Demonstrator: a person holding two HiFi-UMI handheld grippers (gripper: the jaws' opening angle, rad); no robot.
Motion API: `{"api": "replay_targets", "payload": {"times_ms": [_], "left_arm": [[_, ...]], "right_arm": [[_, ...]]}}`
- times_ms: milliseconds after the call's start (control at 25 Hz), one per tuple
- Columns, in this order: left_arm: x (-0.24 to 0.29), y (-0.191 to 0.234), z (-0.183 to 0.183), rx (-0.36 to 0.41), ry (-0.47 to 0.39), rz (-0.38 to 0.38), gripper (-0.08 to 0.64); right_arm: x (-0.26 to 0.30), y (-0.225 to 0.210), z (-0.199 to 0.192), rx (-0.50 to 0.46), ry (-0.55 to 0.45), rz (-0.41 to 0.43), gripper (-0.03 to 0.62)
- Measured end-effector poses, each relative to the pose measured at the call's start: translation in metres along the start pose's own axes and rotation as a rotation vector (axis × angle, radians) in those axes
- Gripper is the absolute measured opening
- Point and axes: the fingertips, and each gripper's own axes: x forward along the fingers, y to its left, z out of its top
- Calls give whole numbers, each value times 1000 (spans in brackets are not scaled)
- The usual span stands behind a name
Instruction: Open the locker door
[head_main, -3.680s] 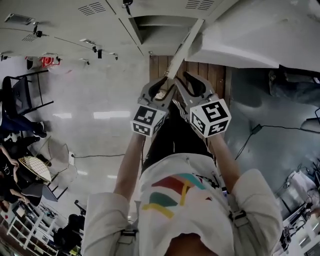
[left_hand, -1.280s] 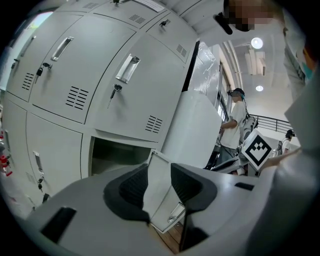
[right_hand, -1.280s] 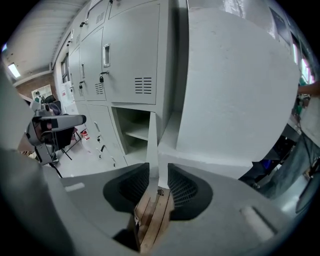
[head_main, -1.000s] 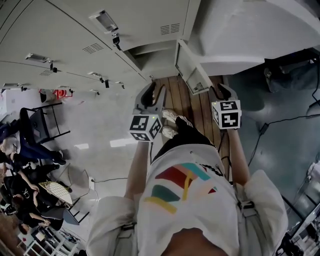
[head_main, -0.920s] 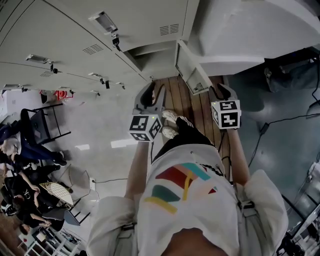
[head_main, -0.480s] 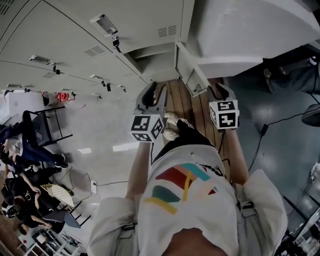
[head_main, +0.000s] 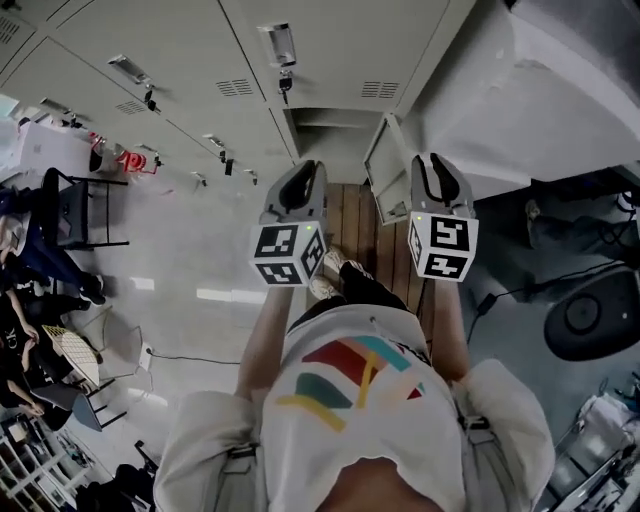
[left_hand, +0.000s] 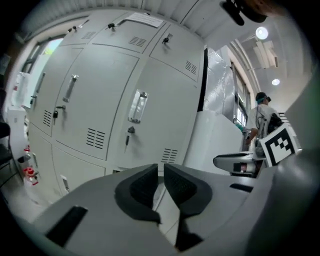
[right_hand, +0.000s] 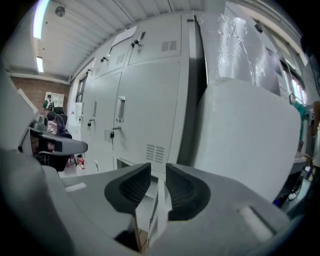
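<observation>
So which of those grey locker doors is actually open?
The bottom-row door beside the big white block: it is the only one swung out from the cabinet, leaving its compartment exposed. The other doors all lie flush and shut.

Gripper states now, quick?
Left gripper: just been closing, narrow gap left, holding nothing.
Right gripper: just been closing, open, not gripping the locker door.

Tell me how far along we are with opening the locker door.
Done: the lower locker door stands swung out from the bank. In hand: nothing. The left gripper and right gripper hold nothing; their fingers have just been closing, with nothing between them. Left: apparently nothing, unless you want it wider.
</observation>
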Motion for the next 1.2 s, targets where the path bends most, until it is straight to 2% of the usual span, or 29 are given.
{"api": "replay_targets", "payload": {"times_ms": [120, 240, 400, 480, 640, 840, 960, 1200], "left_arm": [[-15, 12, 31, -10, -65, 77, 29], [-36, 20, 62, -1, -149, 138, 23], [-56, 32, 87, 105, -232, 239, 21], [-64, 37, 92, 156, -253, 283, 21], [-85, 41, 108, 177, -301, 349, 21], [-99, 35, 124, 257, -325, 388, 23], [-103, 35, 129, 262, -344, 408, 23], [-105, 34, 132, 268, -361, 427, 23]], "right_arm": [[4, 23, 48, -19, -107, 46, 71], [1, 49, 87, -8, -206, 96, 18], [0, 81, 118, 16, -292, 196, 5], [-1, 94, 126, 7, -313, 236, 5], [-5, 117, 133, -15, -337, 304, 5], [-12, 141, 136, -46, -368, 372, 5], [-16, 153, 140, -71, -388, 411, 5], [-17, 170, 138, -54, -376, 464, 5]]}}
